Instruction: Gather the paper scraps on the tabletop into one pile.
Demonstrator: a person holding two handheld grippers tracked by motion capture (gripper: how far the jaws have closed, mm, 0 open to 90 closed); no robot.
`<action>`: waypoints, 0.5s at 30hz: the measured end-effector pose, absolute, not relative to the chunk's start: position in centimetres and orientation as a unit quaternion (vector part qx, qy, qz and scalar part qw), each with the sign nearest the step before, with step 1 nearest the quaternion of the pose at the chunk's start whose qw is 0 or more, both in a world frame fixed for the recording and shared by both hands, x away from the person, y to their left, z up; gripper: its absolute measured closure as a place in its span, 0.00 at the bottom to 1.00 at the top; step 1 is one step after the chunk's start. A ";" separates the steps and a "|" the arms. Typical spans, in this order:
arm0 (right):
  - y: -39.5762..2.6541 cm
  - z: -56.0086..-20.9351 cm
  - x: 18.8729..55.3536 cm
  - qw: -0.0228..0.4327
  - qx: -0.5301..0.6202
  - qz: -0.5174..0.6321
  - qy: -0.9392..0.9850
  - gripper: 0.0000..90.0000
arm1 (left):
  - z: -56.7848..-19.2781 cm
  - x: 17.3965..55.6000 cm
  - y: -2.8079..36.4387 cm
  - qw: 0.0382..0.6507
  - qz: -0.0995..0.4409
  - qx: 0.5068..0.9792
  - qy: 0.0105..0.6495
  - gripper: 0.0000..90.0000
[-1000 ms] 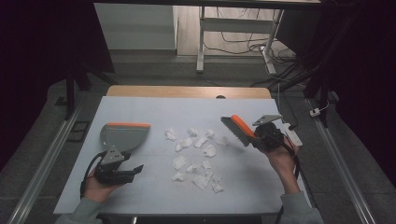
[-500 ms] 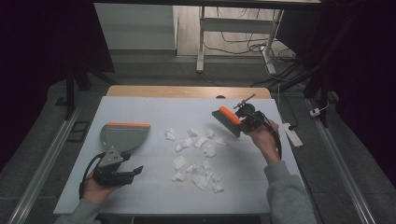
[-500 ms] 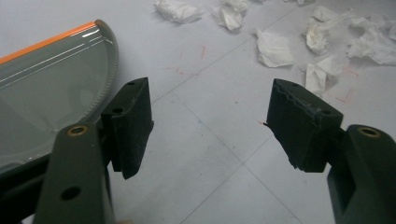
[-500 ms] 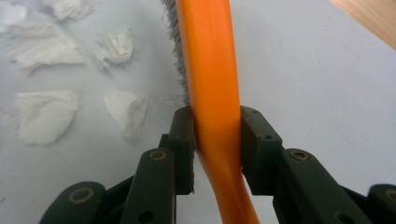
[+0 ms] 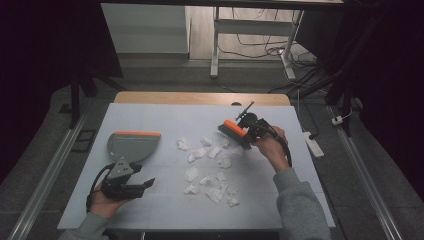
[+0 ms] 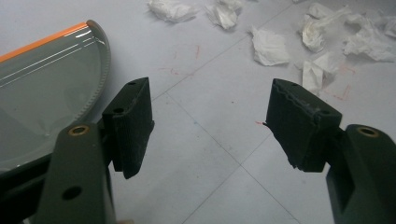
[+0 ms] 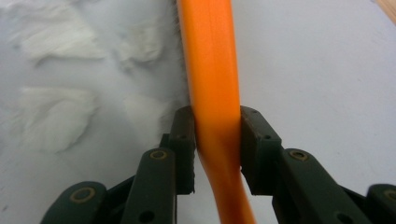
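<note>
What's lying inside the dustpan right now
The dustpan looks bare inside: grey tray, no paper. The paper scraps lie on the table. Its rear, near the left gripper, is covered.

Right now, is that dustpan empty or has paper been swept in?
Empty: the dustpan shows a bare grey tray, and the paper scraps lie on the table.

Left gripper [image 6: 210, 126]: two black jaws rising from the bottom edge, standing wide apart with nothing between them, above a bare stretch of the pale table [image 6: 219, 154] marked with thin lines. Dustpan [image 6: 46, 93]: grey, with an orange strip along its far edge, lying at the left, just beside the left-hand jaw. Scraps of crumpled white paper [image 6: 271, 46]: scattered along the top and upper right, well clear of the jaws.
</note>
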State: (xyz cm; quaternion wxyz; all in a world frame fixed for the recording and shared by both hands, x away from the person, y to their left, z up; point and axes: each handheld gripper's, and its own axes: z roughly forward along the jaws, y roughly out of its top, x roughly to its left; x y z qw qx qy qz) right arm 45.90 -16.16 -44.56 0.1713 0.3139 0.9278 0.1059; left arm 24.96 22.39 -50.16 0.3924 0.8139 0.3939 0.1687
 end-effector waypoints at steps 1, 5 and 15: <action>-15.9 -44.6 45.5 0.171 0.308 0.104 0.930 0.78 | -50.2 25.0 22.4 0.392 0.168 0.814 0.394 0.37; -15.0 -44.8 44.3 0.179 0.275 0.090 0.941 0.79 | -50.1 25.0 22.3 0.393 0.169 0.814 0.394 0.37; -14.8 -44.1 42.1 0.105 0.194 0.092 0.971 0.79 | -50.3 25.0 22.4 0.389 0.169 0.815 0.395 0.37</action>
